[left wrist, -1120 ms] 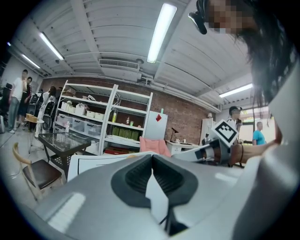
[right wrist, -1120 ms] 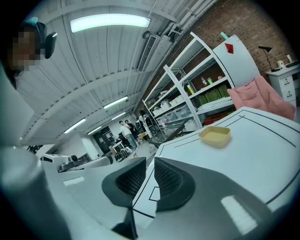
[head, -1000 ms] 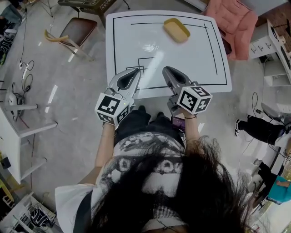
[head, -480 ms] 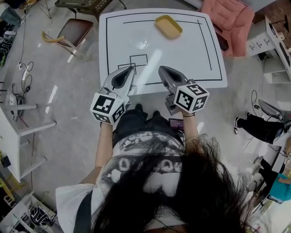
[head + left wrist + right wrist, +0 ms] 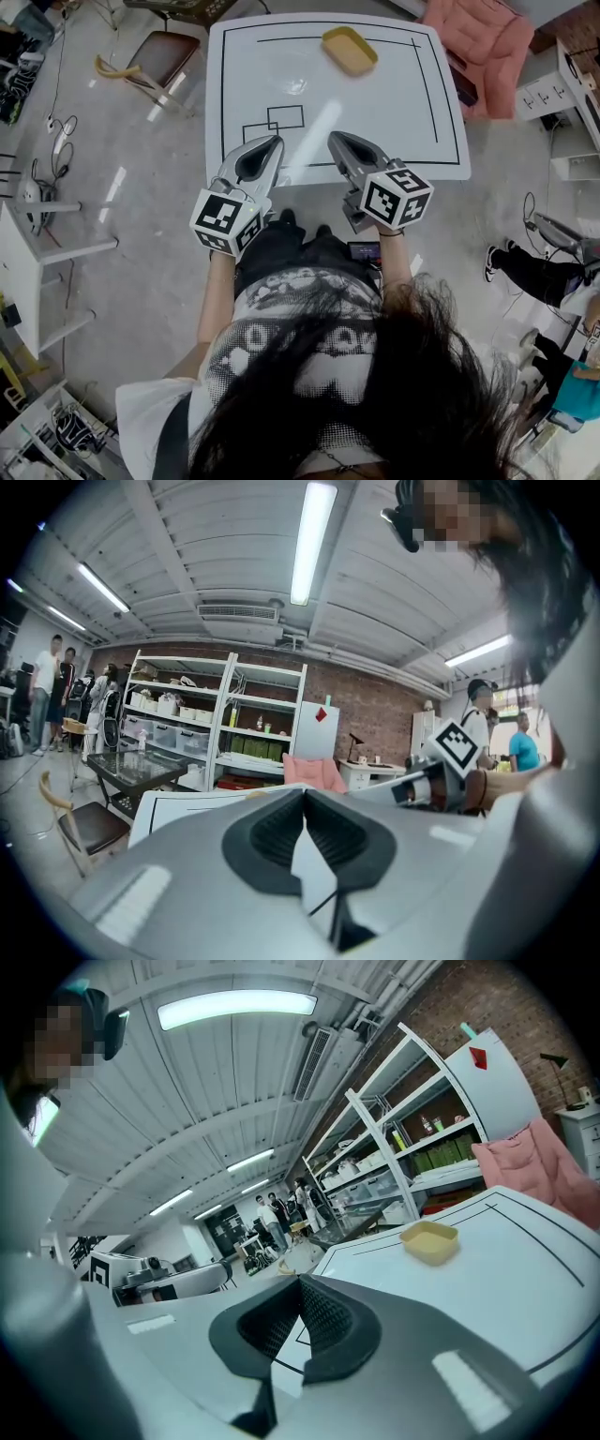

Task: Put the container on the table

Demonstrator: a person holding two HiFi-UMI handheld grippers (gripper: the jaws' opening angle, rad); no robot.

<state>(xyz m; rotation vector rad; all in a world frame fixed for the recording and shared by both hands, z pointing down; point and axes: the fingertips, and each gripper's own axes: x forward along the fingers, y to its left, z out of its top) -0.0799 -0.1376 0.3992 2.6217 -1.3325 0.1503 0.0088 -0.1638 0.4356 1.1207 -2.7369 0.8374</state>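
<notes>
A shallow yellow container (image 5: 349, 50) (image 5: 429, 1241) sits on the far side of the white table (image 5: 412, 112) (image 5: 506, 1279), inside its black outline. My left gripper (image 5: 272, 142) (image 5: 303, 794) hovers over the table's near edge, shut with nothing in it. Beside it, my right gripper (image 5: 335, 139) (image 5: 300, 1283) is also shut and empty, and its marker cube (image 5: 457, 745) shows in the left gripper view. Both point toward the container, well short of it. Two small black squares (image 5: 274, 122) are drawn on the table just ahead of the left gripper.
A pink armchair (image 5: 478, 37) (image 5: 309, 771) stands off the table's far right corner. A wooden chair (image 5: 159, 61) is at the far left and a white desk (image 5: 37, 253) at the left. A person's legs (image 5: 534, 267) are on the floor at the right. Shelves (image 5: 225, 724) line the back wall.
Both grippers have drawn back a little toward the table's near edge. The yellow container has stayed where it was.
</notes>
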